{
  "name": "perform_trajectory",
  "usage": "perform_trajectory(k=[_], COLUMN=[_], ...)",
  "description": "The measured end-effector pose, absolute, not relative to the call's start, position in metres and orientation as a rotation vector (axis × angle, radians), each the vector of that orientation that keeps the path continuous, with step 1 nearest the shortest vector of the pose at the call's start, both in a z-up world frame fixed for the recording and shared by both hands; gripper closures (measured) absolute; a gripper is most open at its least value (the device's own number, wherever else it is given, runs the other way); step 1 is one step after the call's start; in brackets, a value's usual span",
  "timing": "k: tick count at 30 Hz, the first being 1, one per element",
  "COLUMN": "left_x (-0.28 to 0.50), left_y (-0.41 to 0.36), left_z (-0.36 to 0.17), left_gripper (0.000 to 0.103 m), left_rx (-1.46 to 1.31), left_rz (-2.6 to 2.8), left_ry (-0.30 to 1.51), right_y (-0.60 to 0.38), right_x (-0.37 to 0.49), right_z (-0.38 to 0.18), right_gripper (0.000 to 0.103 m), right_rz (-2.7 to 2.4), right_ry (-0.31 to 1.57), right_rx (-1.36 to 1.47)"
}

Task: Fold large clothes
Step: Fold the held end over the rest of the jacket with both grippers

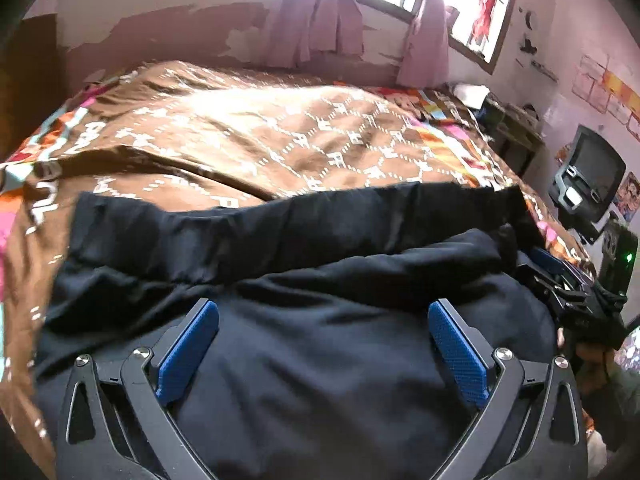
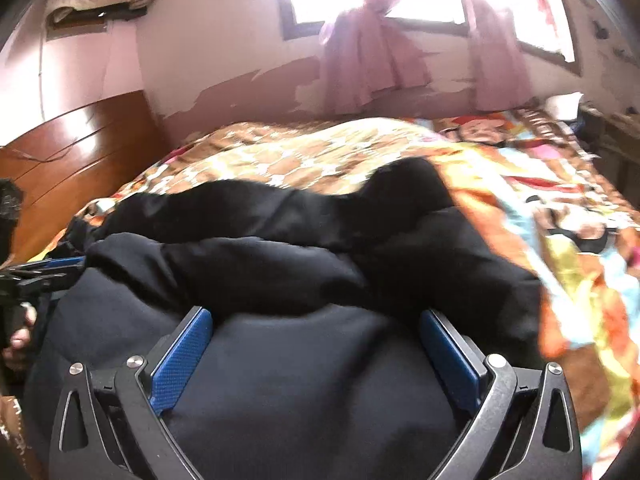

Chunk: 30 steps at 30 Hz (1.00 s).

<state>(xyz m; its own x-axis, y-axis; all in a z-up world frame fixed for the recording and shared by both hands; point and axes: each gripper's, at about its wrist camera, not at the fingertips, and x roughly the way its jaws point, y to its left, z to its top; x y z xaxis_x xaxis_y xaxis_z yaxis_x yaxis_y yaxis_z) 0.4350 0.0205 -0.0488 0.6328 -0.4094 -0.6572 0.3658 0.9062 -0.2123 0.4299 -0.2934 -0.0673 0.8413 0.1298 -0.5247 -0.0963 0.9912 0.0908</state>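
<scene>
A large dark navy garment point(image 1: 320, 356) lies on the bed, one part folded over as a long band point(image 1: 304, 228) across its far side. My left gripper point(image 1: 323, 312) hovers just over the cloth, jaws wide apart, blue pads point(image 1: 188, 354) holding nothing. In the right wrist view the same garment point(image 2: 316, 376) bunches into thick rolls point(image 2: 280, 248). My right gripper point(image 2: 316, 322) is open too, low over the fabric, pads point(image 2: 182, 360) bare. The right gripper point(image 1: 560, 280) shows at the left view's right edge; the left gripper point(image 2: 44, 270) shows at the right view's left edge.
The bed carries a brown patterned bedspread point(image 1: 256, 128) with bright cartoon borders point(image 2: 560, 208). A wooden headboard point(image 2: 68, 160) stands at left. Pink curtains point(image 1: 316, 20) hang at the window behind. A small television point(image 1: 588, 176) and cluttered table point(image 1: 512, 128) sit at right. A person's hand point(image 2: 22, 332) holds the left tool.
</scene>
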Motion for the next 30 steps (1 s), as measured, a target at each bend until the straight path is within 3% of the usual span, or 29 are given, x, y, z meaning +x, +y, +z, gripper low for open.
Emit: perform_trajectory(k=[6, 15, 30], left_x=[0.407, 0.416, 0.437], left_y=[0.071, 0.15, 0.164], left_z=[-0.033, -0.09, -0.104], left_gripper=[0.001, 0.001, 0.001], left_rx=[-0.041, -0.256, -0.398], left_rz=[-0.324, -0.383, -0.554], left_ry=[0.713, 0.972, 1.041], right_y=[-0.336, -0.376, -0.38], right_x=[0.413, 0.428, 0.418], right_z=[-0.063, -0.107, -0.129], right_gripper=[0.0, 0.0, 0.0], right_rz=[0.022, 0.182, 0.207], right_ry=[0.593, 0.857, 0.911], right_rx=[0.063, 0.252, 0.503])
